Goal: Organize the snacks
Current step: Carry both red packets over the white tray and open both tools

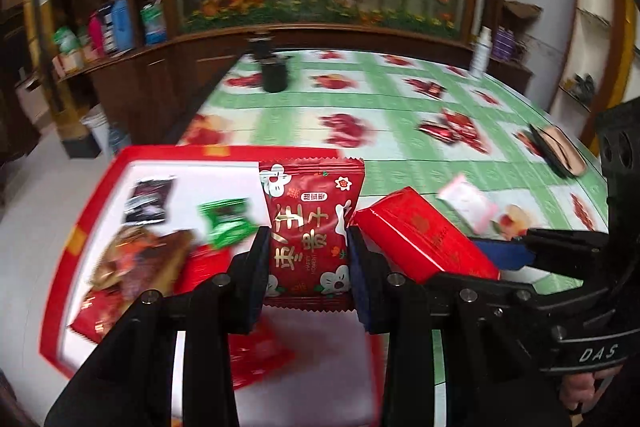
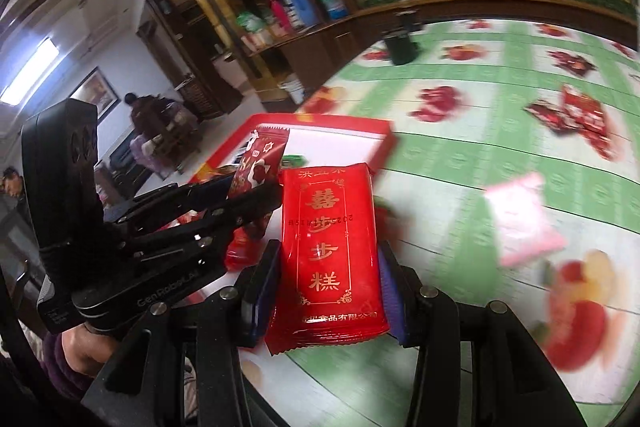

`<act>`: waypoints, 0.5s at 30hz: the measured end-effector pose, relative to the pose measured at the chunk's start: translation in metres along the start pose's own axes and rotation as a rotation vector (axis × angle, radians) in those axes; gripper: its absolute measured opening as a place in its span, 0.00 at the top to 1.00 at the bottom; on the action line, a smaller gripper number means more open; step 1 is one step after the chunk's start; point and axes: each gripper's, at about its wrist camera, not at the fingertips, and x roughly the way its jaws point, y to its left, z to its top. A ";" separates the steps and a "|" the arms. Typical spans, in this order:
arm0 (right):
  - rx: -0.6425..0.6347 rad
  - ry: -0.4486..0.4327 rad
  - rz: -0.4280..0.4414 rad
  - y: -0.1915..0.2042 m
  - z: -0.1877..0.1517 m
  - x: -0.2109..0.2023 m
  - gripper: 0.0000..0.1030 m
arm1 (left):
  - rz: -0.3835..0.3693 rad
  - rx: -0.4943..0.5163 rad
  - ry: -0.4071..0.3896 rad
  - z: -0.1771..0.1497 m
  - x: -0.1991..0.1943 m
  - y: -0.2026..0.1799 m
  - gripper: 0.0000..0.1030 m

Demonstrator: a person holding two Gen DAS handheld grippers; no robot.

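My left gripper (image 1: 308, 247) is shut on a red date-snack packet (image 1: 310, 223) with white flowers, held upright above the red box (image 1: 96, 183). The box has a white inside and holds several snacks, among them a green packet (image 1: 226, 223) and a black packet (image 1: 149, 201). My right gripper (image 2: 330, 267) is shut on a flat red cake packet (image 2: 330, 255) with gold lettering, held over the table beside the box (image 2: 380, 131). In the left wrist view that cake packet (image 1: 424, 239) shows at the right. In the right wrist view the left gripper's date packet (image 2: 260, 163) shows at the left.
The table has a green and white cloth with red fruit prints (image 1: 400, 147). A pink packet (image 2: 520, 219) and a pile of red packets (image 2: 576, 119) lie loose on it. A black cylinder (image 1: 275, 75) and a white bottle (image 1: 480, 53) stand at the far side. People (image 2: 144, 111) are in the room beyond.
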 end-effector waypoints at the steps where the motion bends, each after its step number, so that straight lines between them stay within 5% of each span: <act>1: -0.004 0.006 0.009 0.004 0.001 0.004 0.55 | 0.015 -0.016 -0.001 -0.001 0.000 0.009 0.67; 15: -0.080 0.119 0.053 0.057 0.014 0.080 0.55 | 0.125 -0.117 0.038 -0.020 0.004 0.070 0.67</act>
